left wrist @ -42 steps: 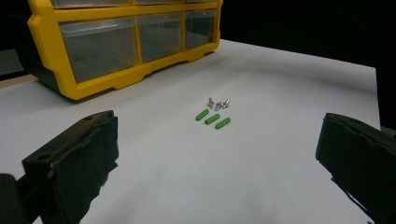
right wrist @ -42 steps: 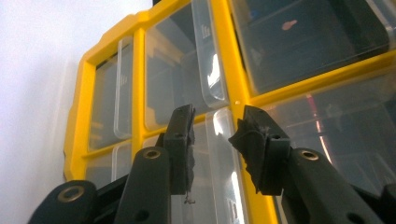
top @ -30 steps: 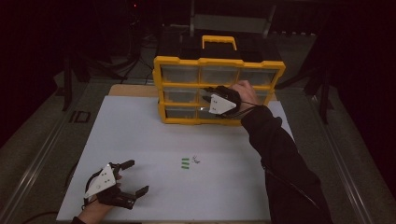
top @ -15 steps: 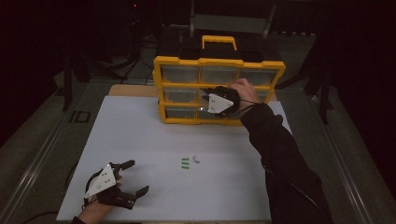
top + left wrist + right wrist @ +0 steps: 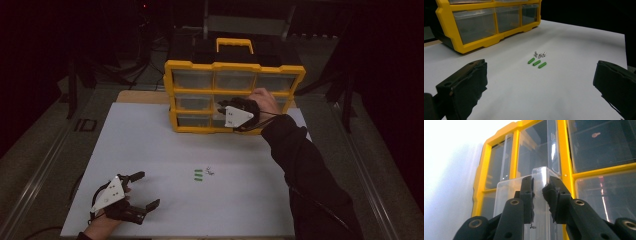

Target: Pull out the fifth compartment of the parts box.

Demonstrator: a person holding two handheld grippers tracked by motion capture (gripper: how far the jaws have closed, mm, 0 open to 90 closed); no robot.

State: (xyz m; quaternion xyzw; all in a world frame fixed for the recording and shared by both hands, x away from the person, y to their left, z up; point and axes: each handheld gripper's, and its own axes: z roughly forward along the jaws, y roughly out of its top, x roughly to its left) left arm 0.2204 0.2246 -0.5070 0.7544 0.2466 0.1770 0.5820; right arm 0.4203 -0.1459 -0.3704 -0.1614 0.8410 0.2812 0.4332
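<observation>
Right gripper (image 5: pixel 537 192) is up against the yellow organizer (image 5: pixel 235 67) now, and between its jaws sits the clear drawer (image 5: pixel 509 195), a see-through plastic bin with a raised pull tab at its front (glossy, catching a streak of light). That tab stands right in the gap between the two black pads (image 5: pixel 527 195), and the jaws have just been closing down around it. They stand narrow, the pads pressing the tab from either side as far as the right gripper view lets me judge; the clear plastic makes the contact line hard to read. The drawer juts out a little toward the jaws from the cabinet's yellow frame, with other clear drawers behind and beside it.

In the high view the right gripper (image 5: pixel 235 114) sits at the cabinet's lower rows, toward the middle.

Left gripper (image 5: pixel 131 192) rests low on the white table (image 5: pixel 150 150), jaws spread wide, nothing between them. Ahead of those jaws, well apart, lie three green pegs (image 5: pixel 537 62) and, just beyond them, small silver screws (image 5: pixel 539 54).
</observation>
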